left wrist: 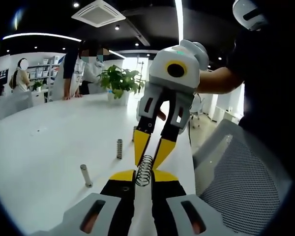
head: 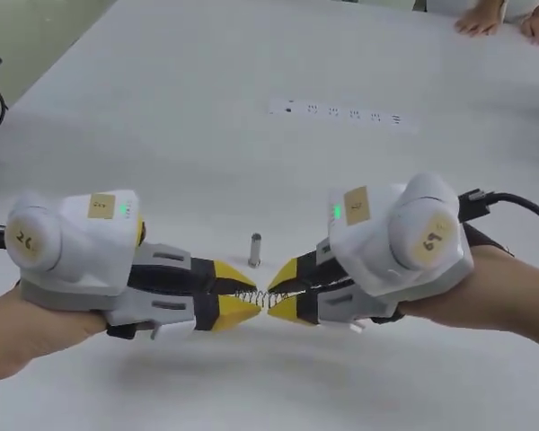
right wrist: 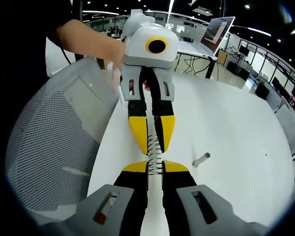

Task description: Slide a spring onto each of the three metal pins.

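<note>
A small coil spring (head: 259, 295) hangs level between my two grippers, which meet tip to tip above the white table (head: 162, 135). My left gripper (head: 250, 296) comes in from the left, my right gripper (head: 275, 297) from the right, and each is shut on one end. In the left gripper view the spring (left wrist: 144, 170) sits between my left gripper (left wrist: 144, 176) jaws with the right gripper (left wrist: 147, 164) facing it. A bare upright pin (head: 255, 249) stands just behind the tips. That view also has a bare pin (left wrist: 85, 175) and a pin wearing a spring (left wrist: 119, 148).
A flush power strip (head: 346, 112) lies in the table farther back. Another person's hands (head: 503, 18) rest at the far right edge. A grey mesh chair (right wrist: 54, 147) stands below the near table edge. A black cable (head: 521, 206) trails from the right gripper.
</note>
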Tool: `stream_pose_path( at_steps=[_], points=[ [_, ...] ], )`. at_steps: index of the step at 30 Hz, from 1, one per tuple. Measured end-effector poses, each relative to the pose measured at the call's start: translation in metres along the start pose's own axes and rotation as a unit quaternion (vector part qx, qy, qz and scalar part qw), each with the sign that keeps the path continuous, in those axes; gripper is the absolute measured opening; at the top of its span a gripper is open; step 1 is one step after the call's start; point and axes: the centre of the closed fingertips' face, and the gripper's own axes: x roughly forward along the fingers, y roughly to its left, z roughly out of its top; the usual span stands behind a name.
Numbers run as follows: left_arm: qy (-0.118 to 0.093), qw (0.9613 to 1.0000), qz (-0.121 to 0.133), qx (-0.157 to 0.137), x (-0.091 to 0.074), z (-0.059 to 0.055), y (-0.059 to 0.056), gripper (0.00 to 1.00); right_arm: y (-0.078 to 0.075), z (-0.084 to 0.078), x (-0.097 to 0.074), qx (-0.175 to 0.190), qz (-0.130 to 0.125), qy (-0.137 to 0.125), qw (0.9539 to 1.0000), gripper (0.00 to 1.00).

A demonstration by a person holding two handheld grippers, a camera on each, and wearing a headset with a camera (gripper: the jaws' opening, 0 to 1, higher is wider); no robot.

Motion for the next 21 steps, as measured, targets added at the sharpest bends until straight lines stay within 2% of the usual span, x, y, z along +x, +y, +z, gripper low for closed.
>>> stream_pose_path(
  at_steps=[3, 8, 21],
  points=[
    [0.006, 0.9999, -0.003, 0.011, 0.0016, -0.0005, -0.0025, 0.02, 0.0006, -0.002, -0.0007, -0.017, -0.001, 0.005, 0.9998, 0.07],
    [0.012, 0.9998, -0.004, 0.015, 0.0025, -0.0011, -0.0031, 0.02, 0.0012, -0.0036, -0.0014, -0.021, 0.0, 0.007, 0.9997, 0.07],
    [0.015, 0.9997, -0.009, 0.017, 0.0015, 0.0007, -0.0053, 0.01, 0.0014, -0.0023, -0.0036, -0.006, 0.003, -0.004, 1.0, 0.08]
  ],
)
